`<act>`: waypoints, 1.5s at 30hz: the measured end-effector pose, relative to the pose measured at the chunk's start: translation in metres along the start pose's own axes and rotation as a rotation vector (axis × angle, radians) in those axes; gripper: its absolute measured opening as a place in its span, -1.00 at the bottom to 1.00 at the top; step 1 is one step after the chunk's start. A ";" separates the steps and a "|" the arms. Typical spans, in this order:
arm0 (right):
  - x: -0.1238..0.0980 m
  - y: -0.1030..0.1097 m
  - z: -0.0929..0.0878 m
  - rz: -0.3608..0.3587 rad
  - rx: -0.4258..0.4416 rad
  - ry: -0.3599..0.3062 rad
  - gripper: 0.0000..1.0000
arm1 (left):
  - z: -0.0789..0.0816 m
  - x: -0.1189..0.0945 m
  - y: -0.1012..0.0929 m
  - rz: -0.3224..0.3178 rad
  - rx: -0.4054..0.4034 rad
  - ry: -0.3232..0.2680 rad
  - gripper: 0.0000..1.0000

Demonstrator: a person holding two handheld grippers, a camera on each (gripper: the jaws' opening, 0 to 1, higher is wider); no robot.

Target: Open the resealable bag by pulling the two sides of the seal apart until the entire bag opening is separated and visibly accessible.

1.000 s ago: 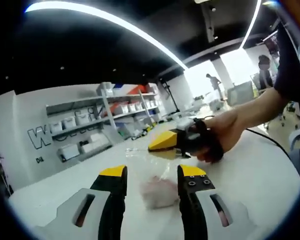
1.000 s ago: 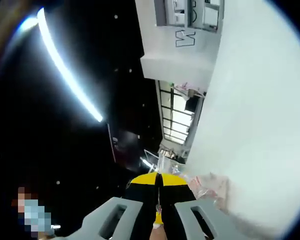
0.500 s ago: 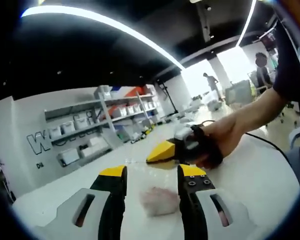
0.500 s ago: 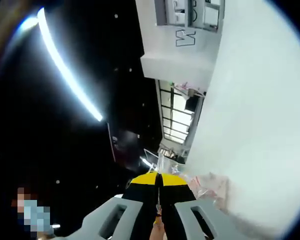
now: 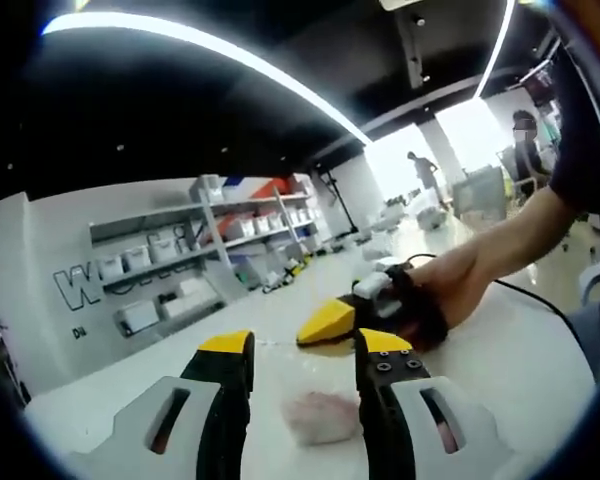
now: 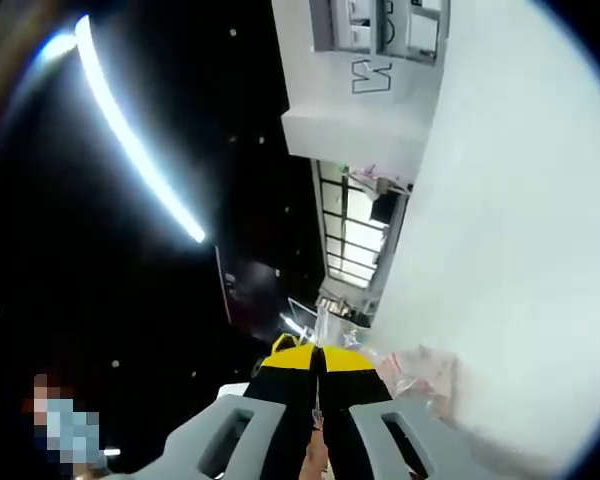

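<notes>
A clear resealable bag [image 5: 320, 415] with pink contents lies on the white table [image 5: 500, 370], just beyond my left gripper [image 5: 305, 345]. That gripper is open, its yellow-tipped jaws standing either side of the bag and apart from it. A person's hand [image 5: 435, 295] holds the right gripper [image 5: 330, 322] over the bag's far edge. In the right gripper view, my right gripper [image 6: 317, 362] is shut, and a thin strip of clear film shows between its jaws. The bag's pink contents [image 6: 420, 375] lie just to the right of them.
White shelving [image 5: 170, 260] with bins stands along the wall behind the table. A black cable [image 5: 540, 285] runs over the table by the person's arm. People stand far off at the bright opening [image 5: 425, 165]. Bare white table [image 6: 520, 250] stretches ahead in the right gripper view.
In the left gripper view, the right gripper and the hand holding it have come lower and nearer my jaws, and the bag sits slightly lower. The right gripper view is almost unchanged.
</notes>
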State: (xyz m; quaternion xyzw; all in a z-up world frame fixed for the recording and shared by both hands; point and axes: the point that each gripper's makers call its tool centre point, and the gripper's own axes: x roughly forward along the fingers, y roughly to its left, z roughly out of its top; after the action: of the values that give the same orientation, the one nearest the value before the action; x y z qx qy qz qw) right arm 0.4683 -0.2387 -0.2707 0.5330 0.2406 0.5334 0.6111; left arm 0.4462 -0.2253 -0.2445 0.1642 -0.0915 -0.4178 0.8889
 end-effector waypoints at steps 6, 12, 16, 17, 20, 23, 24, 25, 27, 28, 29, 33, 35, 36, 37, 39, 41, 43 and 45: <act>0.001 -0.002 0.004 -0.003 -0.003 0.002 -1.00 | 0.001 0.000 0.002 0.006 -0.019 0.002 -0.20; 0.001 -0.003 0.006 -0.004 -0.003 0.000 -1.00 | -0.004 0.001 0.002 0.000 -0.077 0.017 -0.18; 0.002 -0.004 0.007 -0.005 -0.006 0.003 -1.00 | -0.004 0.002 0.004 -0.003 -0.149 0.013 -0.17; 0.002 -0.005 0.008 -0.005 -0.007 0.003 -1.00 | -0.004 0.002 0.003 -0.005 -0.163 0.013 -0.17; 0.002 -0.005 0.009 -0.004 -0.007 0.001 -1.00 | -0.003 0.002 0.003 -0.004 -0.159 0.014 -0.18; 0.002 -0.004 0.007 -0.004 -0.007 0.001 -1.00 | -0.003 0.002 0.003 -0.003 -0.161 0.018 -0.19; 0.003 -0.004 0.007 -0.005 -0.008 0.002 -1.00 | -0.004 0.002 0.004 -0.002 -0.170 0.023 -0.19; 0.003 -0.004 0.006 -0.005 -0.009 0.003 -1.00 | -0.005 0.002 0.004 -0.001 -0.188 0.028 -0.20; 0.003 -0.004 0.006 -0.006 -0.012 0.001 -1.00 | -0.007 0.003 0.005 -0.003 -0.224 0.039 -0.25; 0.003 -0.004 0.006 -0.007 -0.012 0.001 -1.00 | -0.007 0.003 0.004 -0.006 -0.249 0.044 -0.26; 0.003 -0.004 0.006 -0.007 -0.013 0.002 -1.00 | -0.008 0.004 0.004 -0.006 -0.262 0.048 -0.26; 0.003 -0.003 0.005 -0.009 -0.023 0.003 -1.00 | -0.015 0.007 -0.001 -0.028 -0.410 0.094 -0.27; 0.003 -0.004 0.004 -0.011 -0.029 0.007 -1.00 | -0.017 0.008 -0.003 -0.029 -0.494 0.109 -0.27; 0.003 -0.003 0.004 -0.011 -0.032 0.006 -1.00 | -0.017 0.009 -0.002 -0.029 -0.521 0.111 -0.25; 0.003 -0.003 0.004 -0.012 -0.032 0.006 -1.00 | -0.019 0.009 -0.002 -0.026 -0.536 0.120 -0.25; 0.003 -0.003 0.002 -0.013 -0.033 0.008 -1.00 | -0.020 0.008 0.000 -0.021 -0.548 0.125 -0.24; 0.003 -0.003 0.001 -0.013 -0.036 0.010 -1.00 | -0.022 0.008 0.000 -0.019 -0.562 0.142 -0.25; 0.003 -0.002 -0.001 -0.015 -0.039 0.011 -1.00 | -0.024 0.008 -0.002 -0.024 -0.584 0.156 -0.25; 0.003 -0.002 -0.001 -0.016 -0.042 0.010 -1.00 | -0.023 0.008 -0.005 -0.035 -0.599 0.162 -0.27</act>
State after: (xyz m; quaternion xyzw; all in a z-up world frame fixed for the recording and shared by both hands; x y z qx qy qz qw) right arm 0.4687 -0.2357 -0.2722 0.5157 0.2364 0.5361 0.6251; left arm 0.4544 -0.2296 -0.2677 -0.0707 0.1099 -0.4269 0.8948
